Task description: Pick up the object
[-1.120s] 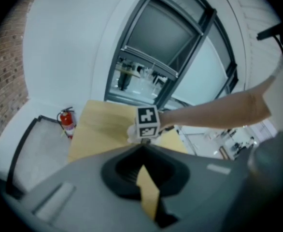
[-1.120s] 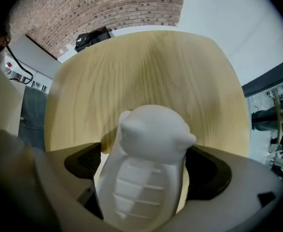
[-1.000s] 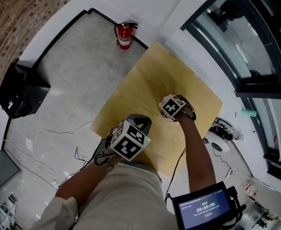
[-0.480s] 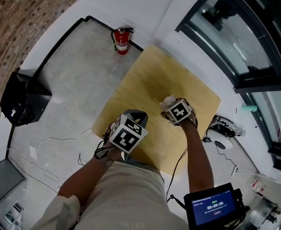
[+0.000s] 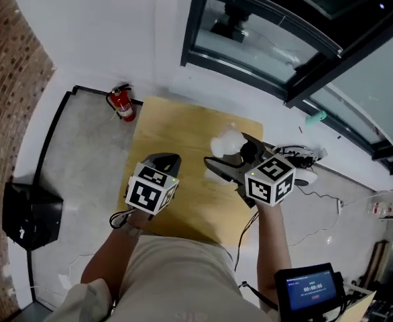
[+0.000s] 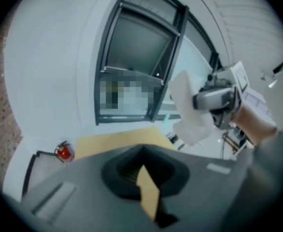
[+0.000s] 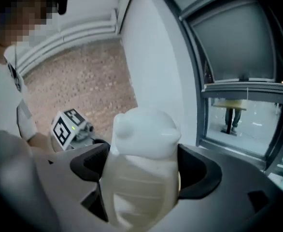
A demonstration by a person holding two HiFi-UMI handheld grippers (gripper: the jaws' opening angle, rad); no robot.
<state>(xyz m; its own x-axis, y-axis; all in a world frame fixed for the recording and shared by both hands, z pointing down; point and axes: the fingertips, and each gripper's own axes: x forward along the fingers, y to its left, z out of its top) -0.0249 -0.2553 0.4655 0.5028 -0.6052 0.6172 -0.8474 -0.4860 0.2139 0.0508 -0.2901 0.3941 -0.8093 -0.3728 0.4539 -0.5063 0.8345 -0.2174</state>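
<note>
Bright, even light fills every view, leaving soft shadows on the pale yellow wooden tabletop (image 5: pixel 170 126). Both gripper views curve strongly toward dark vignetted edges, and the close white translucent plastic bottle (image 7: pixel 141 178) is blurred.

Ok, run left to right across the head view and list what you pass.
black box → fire extinguisher → left hand-held gripper → white bottle → small screen
</note>
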